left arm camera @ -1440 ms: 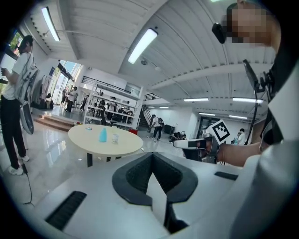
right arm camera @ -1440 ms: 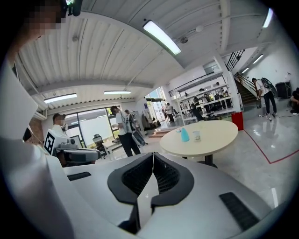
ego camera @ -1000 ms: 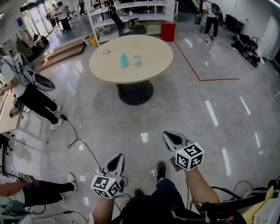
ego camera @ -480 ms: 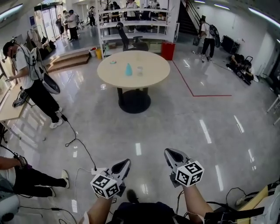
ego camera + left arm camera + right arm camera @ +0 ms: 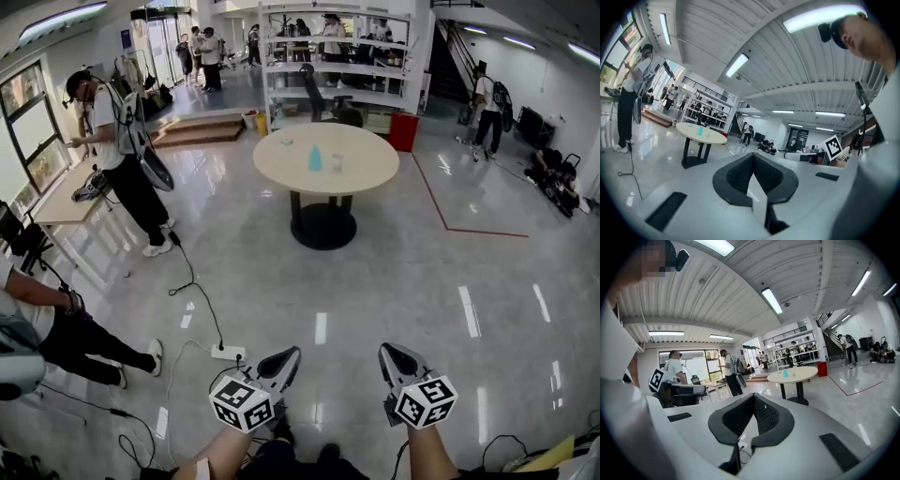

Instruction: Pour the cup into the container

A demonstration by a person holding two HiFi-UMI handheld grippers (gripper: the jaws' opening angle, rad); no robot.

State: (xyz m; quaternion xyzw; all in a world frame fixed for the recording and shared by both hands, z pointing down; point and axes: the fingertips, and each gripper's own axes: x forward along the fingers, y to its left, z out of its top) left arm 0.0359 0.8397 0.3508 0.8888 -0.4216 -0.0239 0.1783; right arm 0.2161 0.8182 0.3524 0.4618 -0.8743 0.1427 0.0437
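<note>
Far ahead stands a round beige table (image 5: 361,169) on a black pedestal. On it are a blue cup (image 5: 315,158) and a clear container (image 5: 337,162) side by side. My left gripper (image 5: 289,356) and right gripper (image 5: 390,353) are low in the head view, both shut and empty, pointing toward the table across a wide stretch of floor. The left gripper view shows its jaws (image 5: 753,159) closed, with the table (image 5: 712,137) small at the left. In the right gripper view the jaws (image 5: 753,398) are closed too, with the cup (image 5: 785,372) and container (image 5: 793,372) on the distant table.
A person with a backpack (image 5: 122,150) stands at the left by a wooden desk (image 5: 66,197). A seated person's legs (image 5: 94,345) stretch out at lower left. A cable and power strip (image 5: 228,353) lie on the glossy floor. Shelving (image 5: 337,66) and a red bin (image 5: 405,131) stand behind the table.
The head view has tilted up, so more of the room shows and the table sits lower and smaller in it. Both grippers stay shut at the bottom of the picture.
</note>
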